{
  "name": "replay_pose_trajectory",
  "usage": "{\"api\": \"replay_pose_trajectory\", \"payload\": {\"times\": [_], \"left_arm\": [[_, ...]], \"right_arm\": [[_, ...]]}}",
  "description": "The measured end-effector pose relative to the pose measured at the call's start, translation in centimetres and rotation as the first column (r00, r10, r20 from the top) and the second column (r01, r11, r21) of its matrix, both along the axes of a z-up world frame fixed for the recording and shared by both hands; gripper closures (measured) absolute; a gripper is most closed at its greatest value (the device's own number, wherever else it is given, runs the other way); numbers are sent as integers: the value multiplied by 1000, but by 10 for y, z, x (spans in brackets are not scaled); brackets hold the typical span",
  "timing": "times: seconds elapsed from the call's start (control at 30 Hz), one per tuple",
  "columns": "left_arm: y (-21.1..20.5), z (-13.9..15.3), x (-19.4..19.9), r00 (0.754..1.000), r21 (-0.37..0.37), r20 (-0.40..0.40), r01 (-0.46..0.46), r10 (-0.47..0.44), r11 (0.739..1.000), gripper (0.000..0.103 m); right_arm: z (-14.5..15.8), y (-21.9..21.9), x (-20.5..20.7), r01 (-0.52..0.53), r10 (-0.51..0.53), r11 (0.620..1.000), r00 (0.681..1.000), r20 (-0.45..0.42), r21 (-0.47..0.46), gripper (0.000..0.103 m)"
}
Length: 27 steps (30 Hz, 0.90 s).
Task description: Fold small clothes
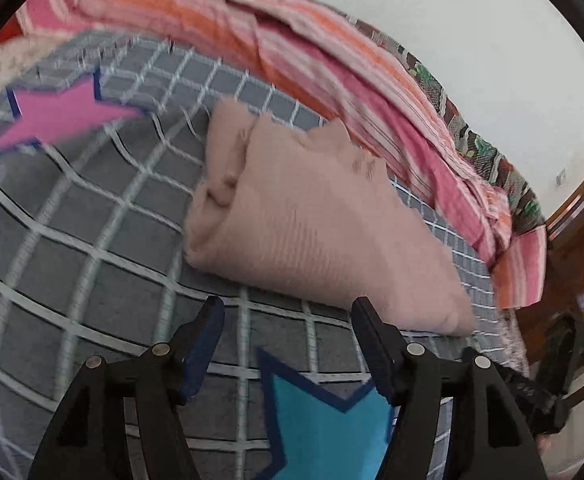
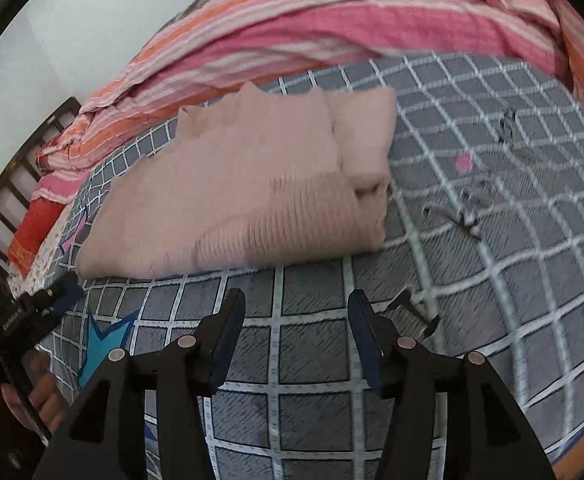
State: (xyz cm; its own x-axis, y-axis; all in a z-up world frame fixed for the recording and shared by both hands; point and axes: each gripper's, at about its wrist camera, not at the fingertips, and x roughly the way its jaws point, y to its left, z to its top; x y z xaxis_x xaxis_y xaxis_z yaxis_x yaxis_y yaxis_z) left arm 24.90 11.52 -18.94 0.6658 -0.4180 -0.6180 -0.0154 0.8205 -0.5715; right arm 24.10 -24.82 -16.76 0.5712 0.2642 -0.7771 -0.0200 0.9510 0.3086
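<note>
Left wrist view is showing the left claw (image 1: pixel 287 312) gaping wide with nothing between its fingers, hovering over a grey checked bedsheet (image 1: pixel 91 240). One pink ribbed garment (image 1: pixel 304 220), already folded into a thick bundle, is lying on the sheet just ahead of the claw and slightly to its right; the claw's right finger is sitting close to the bundle's near edge, though whether it is touching cannot be told. One striped pink and orange blanket (image 1: pixel 292 52) is lying bunched along the far edge of the bed behind the garment. Two star prints are showing on the sheet here: a pink star (image 1: pixel 55 116) off to the far left and a blue star (image 1: pixel 324 424) directly under the claw. Right wrist view is showing the right claw (image 2: pixel 296 304) spread open as well, gripping nothing, with the same garment (image 2: pixel 243 188) lying just ahead and a little left of it, apart from the fingers. The other claw (image 2: pixel 57 292) is appearing at the left edge beside the bundle's near left corner, with the person's hand (image 2: pixel 35 396) wrapped around its handle below. A few small dark marks are dotting the sheet to the right of the garment.
</note>
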Motion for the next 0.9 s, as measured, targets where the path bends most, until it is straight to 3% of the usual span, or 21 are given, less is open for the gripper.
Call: {"api": "replay_pose_trajectory", "payload": {"times": [0.2, 0.37, 0.43, 0.47, 0.5, 0.53, 0.57, 0.7, 0.9], "left_arm": [[2, -13, 31, 999, -78, 5, -41, 41, 996, 39], [2, -14, 44, 997, -85, 9, -81, 82, 993, 45], [2, -14, 47, 994, -70, 3, -110, 111, 991, 54], [1, -15, 48, 993, -60, -1, -118, 119, 991, 64], [3, -16, 50, 992, -56, -7, -124, 124, 991, 70], [6, -18, 51, 992, -65, -17, -126, 125, 990, 82], [9, -21, 53, 993, -102, -32, -116, 114, 988, 91], [21, -25, 47, 991, -189, -44, -132, 125, 973, 93], [15, -8, 14, 993, -141, -11, -114, 114, 983, 94]], "right_arm": [[-8, -2, 30, 73, -72, 992, 997, -7, 107, 47], [-14, -13, 57, 154, -151, 970, 988, -30, 189, 49], [-15, -16, 64, 183, -179, 962, 983, -40, 204, 57], [-16, -18, 68, 201, -197, 958, 980, -42, 207, 63], [-17, -19, 70, 206, -201, 955, 979, -45, 212, 79], [-19, -20, 73, 199, -193, 954, 980, -49, 226, 89], [-20, -20, 74, 194, -188, 951, 981, -48, 241, 90], [-14, -25, 61, 189, -192, 949, 981, -14, 253, 94], [-1, -32, 27, 180, -187, 950, 982, 4, 254, 95]]}}
